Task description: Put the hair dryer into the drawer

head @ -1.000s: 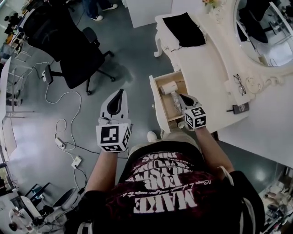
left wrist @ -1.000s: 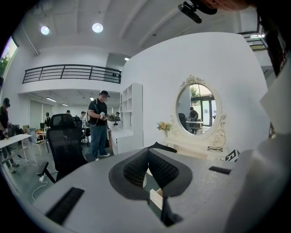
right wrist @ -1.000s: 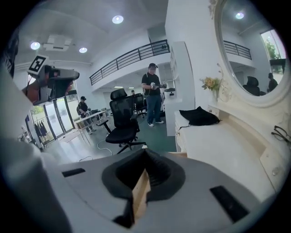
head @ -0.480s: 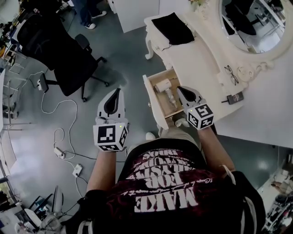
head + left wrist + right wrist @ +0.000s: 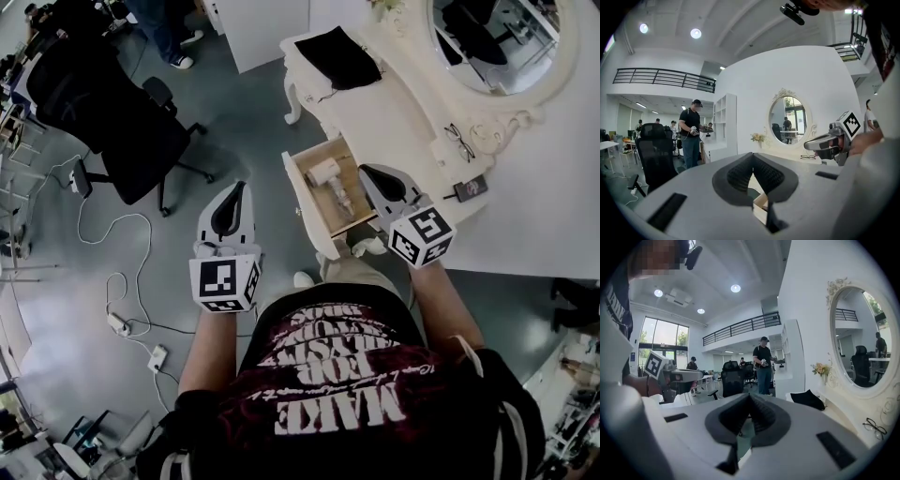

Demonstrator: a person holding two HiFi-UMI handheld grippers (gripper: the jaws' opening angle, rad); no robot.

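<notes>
The white hair dryer (image 5: 325,173) lies inside the open wooden drawer (image 5: 302,202) of the white dressing table (image 5: 403,122). My right gripper (image 5: 372,173) hangs above the drawer's right side, shut and empty, apart from the dryer. My left gripper (image 5: 239,194) is held over the floor to the left of the drawer, its pads also together with nothing in them. In the left gripper view the jaws (image 5: 752,157) meet in a line and the right gripper (image 5: 829,140) shows at the right. In the right gripper view the jaws (image 5: 750,399) are closed, facing the room.
On the table lie a black cloth (image 5: 339,56), glasses (image 5: 459,142) and a small black device (image 5: 469,187) under an oval mirror (image 5: 497,42). A black office chair (image 5: 103,103) stands at the left, with cables (image 5: 122,281) on the floor. People stand far off.
My right gripper has risen up and away from the drawer, with the hair dryer left lying inside. The left gripper has lifted slightly.
</notes>
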